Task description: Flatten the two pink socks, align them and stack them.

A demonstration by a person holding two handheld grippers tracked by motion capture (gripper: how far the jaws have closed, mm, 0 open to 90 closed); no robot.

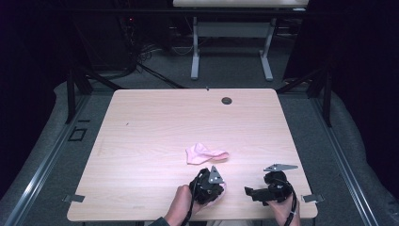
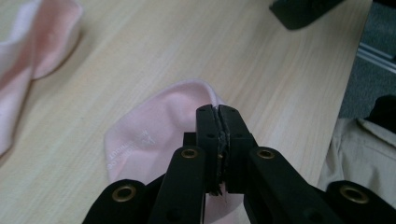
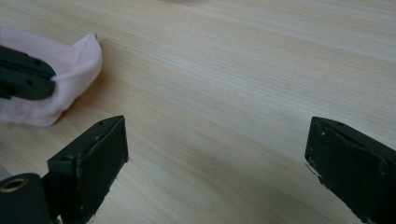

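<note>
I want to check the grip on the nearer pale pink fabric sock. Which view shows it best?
The left gripper view: the pale pink fabric sock lies close up, pinched by the left hand-held gripper. The right gripper view shows one end; the high view, a sliver.

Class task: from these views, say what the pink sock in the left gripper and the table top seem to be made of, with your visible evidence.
Pink sock: soft knitted fabric, probably cotton blend; matt, limp, rounded folds, faint white print. Table top: pale wood-grain surface, likely laminate rather than solid wood; straight printed-looking grain, smooth low sheen. Left gripper: pinches the sock's edge.
</note>
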